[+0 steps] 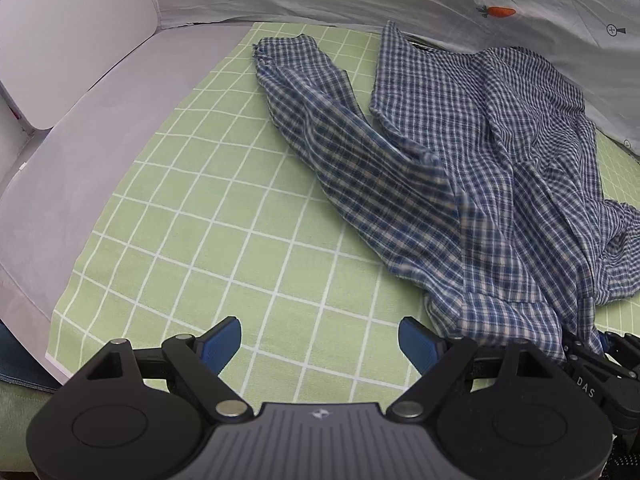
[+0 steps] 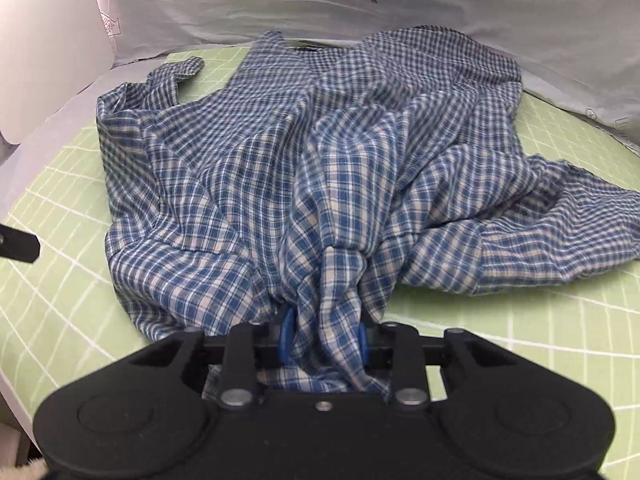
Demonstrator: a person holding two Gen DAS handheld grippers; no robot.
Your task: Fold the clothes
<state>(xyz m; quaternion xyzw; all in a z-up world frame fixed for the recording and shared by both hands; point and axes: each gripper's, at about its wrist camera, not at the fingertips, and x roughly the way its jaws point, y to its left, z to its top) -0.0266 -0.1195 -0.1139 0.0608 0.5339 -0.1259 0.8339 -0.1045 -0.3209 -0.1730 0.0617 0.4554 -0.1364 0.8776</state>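
Right tongs (image 2: pixel 323 338) clamped on bunched shirt (image 2: pixel 312 168) hem, near edge. Left tongs (image 1: pixel 320 344) apart, empty over mat (image 1: pixel 192 216). Step: gathering. Next: left takes a hem corner, spread flat.

The shirt (image 1: pixel 460 184) is a thin blue-and-white checked garment, crumpled and unfolded on a green cloth with a white grid. Its body lies in a heap of soft ridges and creases toward the right side of the cloth. 1 long sleeve (image 1: pixel 316 112) stretches away from the heap, flat but wrinkled, with its cuff near the far edge. In the right wrist view the shirt (image 2: pixel 304 184) fills the middle, its near edge drawn up into a tight bunch of gathered folds, while another part spreads loosely to the right, lying low on the cloth.
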